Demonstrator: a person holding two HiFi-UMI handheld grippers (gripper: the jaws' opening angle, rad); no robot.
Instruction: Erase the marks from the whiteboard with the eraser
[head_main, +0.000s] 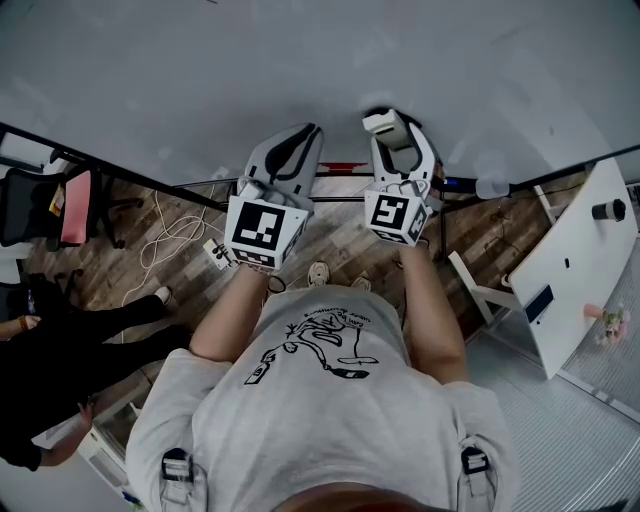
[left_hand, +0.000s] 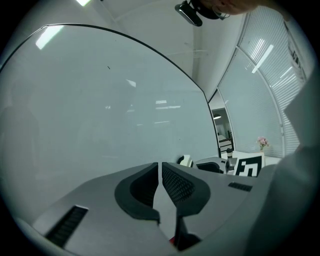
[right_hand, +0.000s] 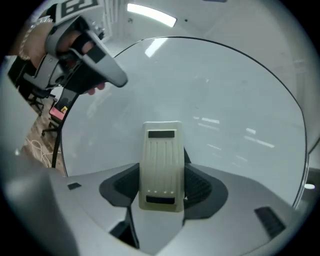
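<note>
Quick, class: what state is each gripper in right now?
Left gripper: shut, nothing between the jaws.
Right gripper: shut on the eraser.

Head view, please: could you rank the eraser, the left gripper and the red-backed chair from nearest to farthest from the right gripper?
1. eraser, held between the jaws of the right gripper.
2. left gripper, beside it on the left.
3. red-backed chair, far left on the floor.
</note>
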